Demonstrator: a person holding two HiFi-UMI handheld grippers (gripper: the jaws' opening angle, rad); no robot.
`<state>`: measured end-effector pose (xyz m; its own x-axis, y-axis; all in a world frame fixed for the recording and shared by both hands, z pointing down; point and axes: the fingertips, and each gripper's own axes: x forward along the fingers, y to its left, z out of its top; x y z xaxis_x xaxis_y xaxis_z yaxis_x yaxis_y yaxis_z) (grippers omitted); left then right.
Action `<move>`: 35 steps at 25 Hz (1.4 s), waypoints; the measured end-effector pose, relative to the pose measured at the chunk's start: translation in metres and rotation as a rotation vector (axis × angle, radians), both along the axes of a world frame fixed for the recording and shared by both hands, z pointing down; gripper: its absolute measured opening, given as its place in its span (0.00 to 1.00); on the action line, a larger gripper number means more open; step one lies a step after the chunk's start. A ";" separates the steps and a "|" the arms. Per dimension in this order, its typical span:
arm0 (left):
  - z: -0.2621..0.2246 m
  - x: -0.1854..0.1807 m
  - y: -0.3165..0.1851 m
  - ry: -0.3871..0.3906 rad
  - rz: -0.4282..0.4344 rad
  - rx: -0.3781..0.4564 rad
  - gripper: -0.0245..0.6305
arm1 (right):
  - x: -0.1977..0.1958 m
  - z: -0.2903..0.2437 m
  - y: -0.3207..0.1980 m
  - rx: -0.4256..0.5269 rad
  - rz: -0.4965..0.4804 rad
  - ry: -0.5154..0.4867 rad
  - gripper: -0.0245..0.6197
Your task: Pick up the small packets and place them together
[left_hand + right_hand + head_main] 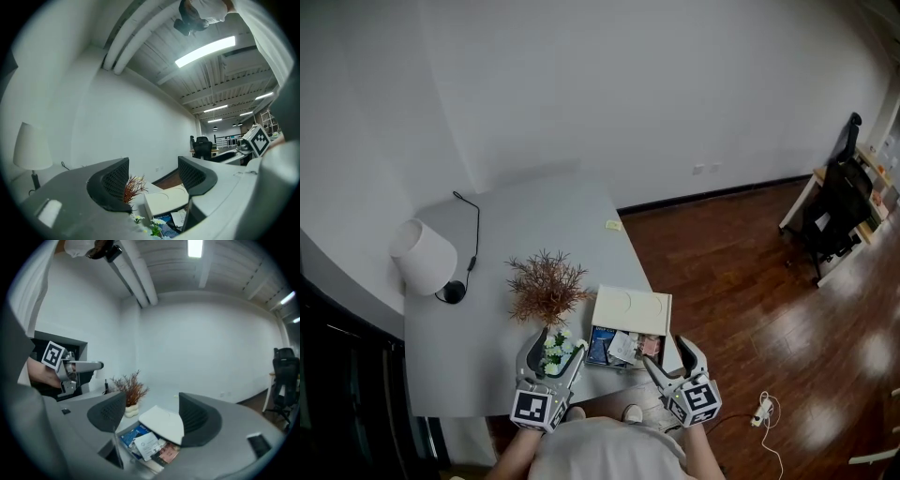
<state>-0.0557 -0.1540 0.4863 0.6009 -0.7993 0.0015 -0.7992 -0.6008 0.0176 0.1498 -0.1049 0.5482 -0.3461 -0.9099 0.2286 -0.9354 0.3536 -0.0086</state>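
Several small packets [623, 349] lie in an open white box [602, 360] near the table's front edge; a blue one, a white one and a pinkish one show in the right gripper view [147, 444]. The box's lid [633, 309] leans up behind them. My right gripper [667, 354] hovers just right of the box, open, with nothing between its jaws [152, 416]. My left gripper [553, 352] is held left of the box, over small white flowers [555, 354], open and empty [152, 180]. Both point at the packets [173, 220].
A dried reddish plant [546, 286] in a pale vase stands behind the flowers. A white lamp [424, 258] with a black cable stands at the table's left. A yellow note [613, 225] lies far back. A black chair [839, 202] and a power strip [759, 412] are on the wooden floor.
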 end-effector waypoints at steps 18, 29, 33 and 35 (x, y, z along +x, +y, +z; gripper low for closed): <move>0.007 -0.021 0.009 0.000 -0.100 -0.032 0.51 | -0.054 0.229 -0.053 -0.664 -0.410 0.446 0.57; 0.012 -0.038 0.010 0.000 -0.148 -0.040 0.50 | -0.055 0.246 -0.048 -0.663 -0.455 0.625 0.35; 0.011 -0.035 0.009 0.000 -0.138 -0.038 0.50 | -0.057 0.235 -0.043 -0.633 -0.461 0.615 0.30; 0.013 -0.033 0.008 0.003 -0.136 -0.042 0.50 | -0.060 0.225 -0.041 -0.599 -0.470 0.609 0.30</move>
